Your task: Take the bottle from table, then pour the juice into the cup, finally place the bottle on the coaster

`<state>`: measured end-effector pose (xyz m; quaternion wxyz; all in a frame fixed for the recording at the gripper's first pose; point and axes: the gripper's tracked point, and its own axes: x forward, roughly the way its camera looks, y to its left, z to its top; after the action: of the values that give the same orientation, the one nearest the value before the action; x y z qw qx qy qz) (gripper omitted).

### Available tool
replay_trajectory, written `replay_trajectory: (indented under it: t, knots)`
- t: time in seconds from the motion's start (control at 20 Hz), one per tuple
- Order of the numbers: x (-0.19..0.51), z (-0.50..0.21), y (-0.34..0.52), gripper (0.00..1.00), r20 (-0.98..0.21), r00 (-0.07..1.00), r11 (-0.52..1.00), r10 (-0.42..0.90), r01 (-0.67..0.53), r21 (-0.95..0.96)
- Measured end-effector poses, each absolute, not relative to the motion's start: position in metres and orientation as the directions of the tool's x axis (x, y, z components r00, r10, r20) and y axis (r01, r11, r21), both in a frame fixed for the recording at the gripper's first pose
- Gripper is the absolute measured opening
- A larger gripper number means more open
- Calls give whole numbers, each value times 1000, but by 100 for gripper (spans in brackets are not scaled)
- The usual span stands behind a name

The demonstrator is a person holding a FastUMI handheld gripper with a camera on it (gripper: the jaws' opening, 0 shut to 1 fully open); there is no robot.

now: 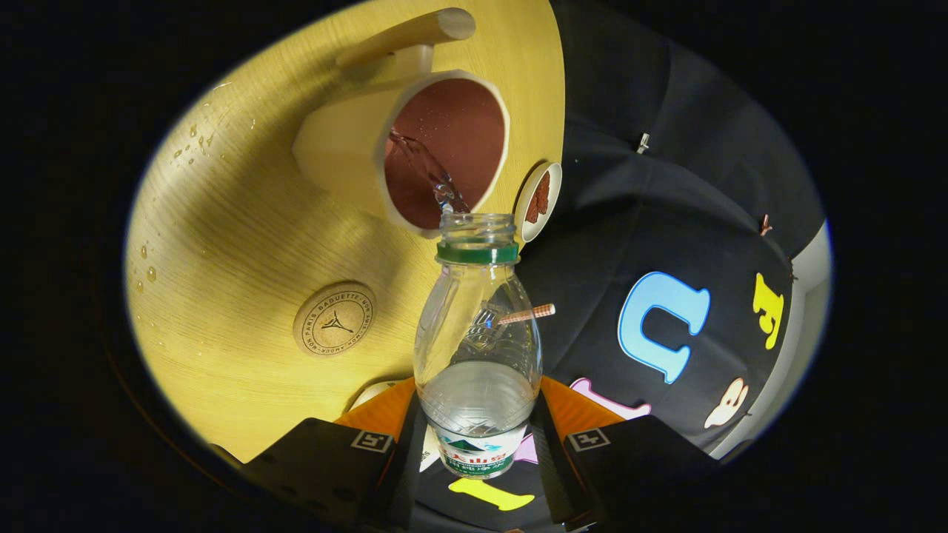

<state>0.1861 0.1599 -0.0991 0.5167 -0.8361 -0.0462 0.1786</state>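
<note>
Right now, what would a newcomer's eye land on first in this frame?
The clear bottle, held between the gripper fingers and tipped forward, sends a thin stream of liquid from its open mouth into the cup just beyond it. The cup has a dark red inside and a wooden handle. To the side of the bottle, a round coaster lies bare on the yellow table, among scattered droplets.

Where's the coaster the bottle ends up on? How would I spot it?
Start at the yellow wooden table. Beside the big cup, left of the bottle gripped between the fingers, lies the coaster: a flat round cork disc, stamped with a ring of lettering.
</note>
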Motion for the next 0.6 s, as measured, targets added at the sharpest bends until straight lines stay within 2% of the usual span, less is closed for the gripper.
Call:
replay_trajectory:
  t: [0.6]
  knots:
    - [180, -89, 179, 70, -278, 918, -598, 284, -57, -800]
